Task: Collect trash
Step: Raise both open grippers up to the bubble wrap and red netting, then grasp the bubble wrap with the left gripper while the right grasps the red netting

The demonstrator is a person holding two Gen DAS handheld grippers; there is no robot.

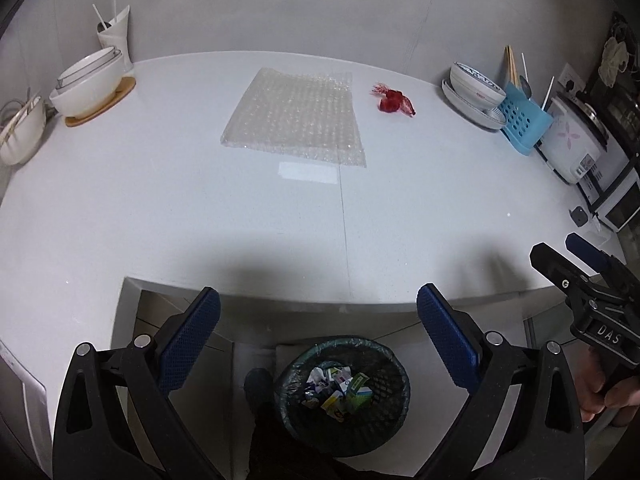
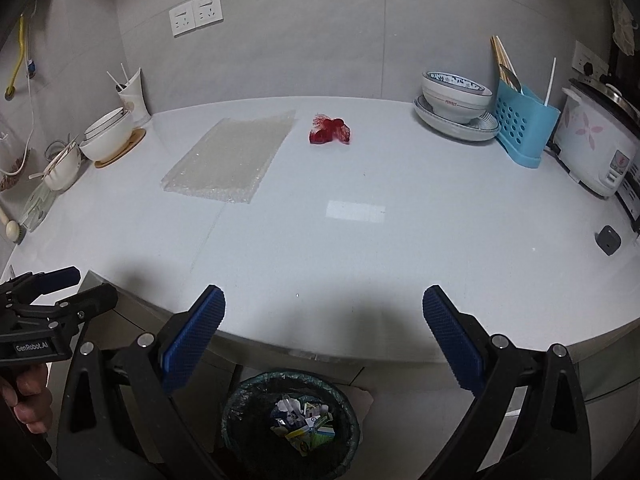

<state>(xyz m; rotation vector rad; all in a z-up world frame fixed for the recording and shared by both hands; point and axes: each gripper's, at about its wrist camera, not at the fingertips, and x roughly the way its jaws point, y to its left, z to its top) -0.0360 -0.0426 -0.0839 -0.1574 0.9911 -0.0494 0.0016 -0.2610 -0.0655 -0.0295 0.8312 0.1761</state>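
Both grippers are held back at the near edge of the white countertop [image 2: 360, 248], above the floor. The left gripper [image 1: 318, 344] has its jaws wide apart and empty; the right gripper [image 2: 324, 340] is in the same condition, jaws spread with nothing between the blue pads.

Below and between the jaws of each gripper stands the mesh waste bin [image 2: 240, 404], lined with a dark bag and already holding crumpled paper and small cartons [image 2: 304, 424].

Two pieces of trash lie on the countertop, both well ahead of the jaws:
- Bubble wrap sheet [image 1: 296, 116]: flat, straight ahead of the left jaws, ahead and to the left of the right jaws.
- Crumpled red wrapper [image 2: 331, 131]: just beside the far right corner of the sheet, apart from it, nearly straight ahead of the right jaws.

Judgement: the step in hand is the reach for the next piece.
- The red wrapper suits the right gripper: come down over it with the jaws open, straddle the bunched middle, and close firmly, as the thin film may slip out.
- The bubble wrap lies flat and offers no raised edge. Pinching at a near corner or edge and lifting so it folds should work better than pressing down on its middle.
- Keep clear of the bowls [image 2: 456, 96] and the blue utensil holder [image 2: 524, 128] to the right.
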